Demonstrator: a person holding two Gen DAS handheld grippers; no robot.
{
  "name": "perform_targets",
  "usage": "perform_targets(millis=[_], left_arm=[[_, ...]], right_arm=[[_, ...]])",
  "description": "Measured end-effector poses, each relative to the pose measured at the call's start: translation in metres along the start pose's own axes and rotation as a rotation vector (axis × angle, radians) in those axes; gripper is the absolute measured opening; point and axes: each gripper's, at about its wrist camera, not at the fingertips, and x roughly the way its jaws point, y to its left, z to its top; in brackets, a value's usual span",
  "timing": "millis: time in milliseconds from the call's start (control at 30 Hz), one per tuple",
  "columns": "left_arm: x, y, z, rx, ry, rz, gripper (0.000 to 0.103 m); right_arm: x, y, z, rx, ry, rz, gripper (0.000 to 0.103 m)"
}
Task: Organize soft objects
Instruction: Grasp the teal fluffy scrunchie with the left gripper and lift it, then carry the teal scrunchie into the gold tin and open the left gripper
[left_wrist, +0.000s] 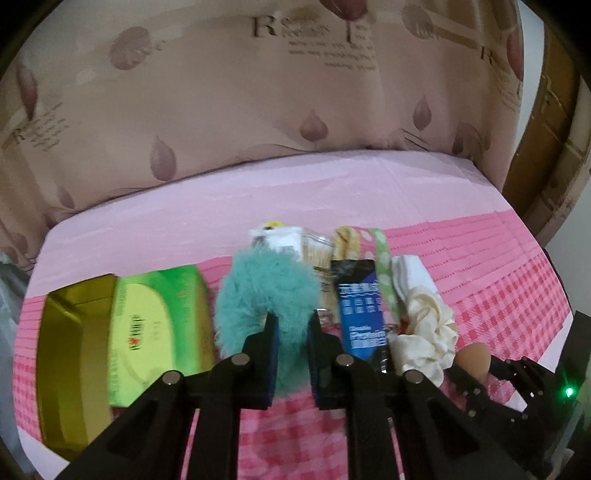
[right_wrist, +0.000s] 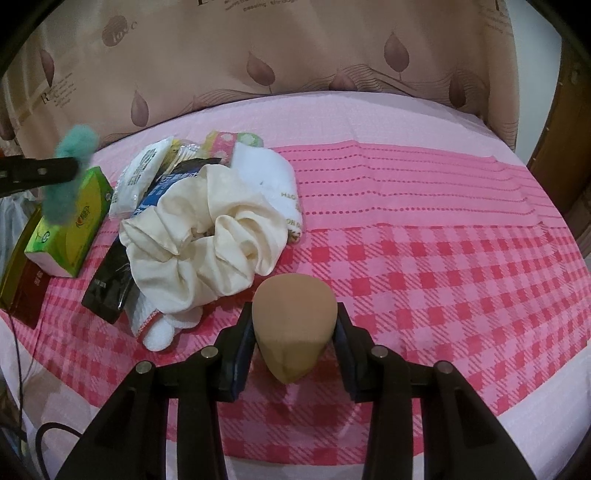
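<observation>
A bed spread with a pink checked cloth (right_wrist: 443, 266) over a paler pink sheet (left_wrist: 258, 192) stands against a beige curtain (left_wrist: 221, 110) printed with leaves and lettering; a wooden door frame (left_wrist: 546, 147) rises at right.

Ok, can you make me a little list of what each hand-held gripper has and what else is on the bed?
left hand-held gripper: shut on the fluffy teal scrunchie, lifted off the cloth
right hand-held gripper: shut on the tan makeup sponge
pile: cream scrunchie, white towel, blue-and-black packet
beside the pile: green tissue pack, gold box
surface: pink checked cloth
</observation>
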Motion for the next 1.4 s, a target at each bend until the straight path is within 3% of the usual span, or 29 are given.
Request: perform_targets(millis=[233,433,967,1400], left_arm=[[-0.033,0.04,-0.004,-0.043,-0.038,0.062,0.013],[-0.045,0.092,-0.013,-0.087,-0.034,0.168,0.013],[-0.021,0.23,-0.064,-0.276,0.096,0.379,0.014],[-0.012,0.262,-0.096,-0.305,0.143,0.424,0.016]], right_arm=[[-0.004,-0.003,0.001,0.012,-0.009,-0.025,0.036],[-0.007,-0.006,0.001,0.014,-0.016,-0.044,0.036],[-0.011,-0.014,0.002,0.028,-0.025,-0.092,0.036],[-0.011,-0.015,0.002,0.03,-0.035,-0.118,0.036]])
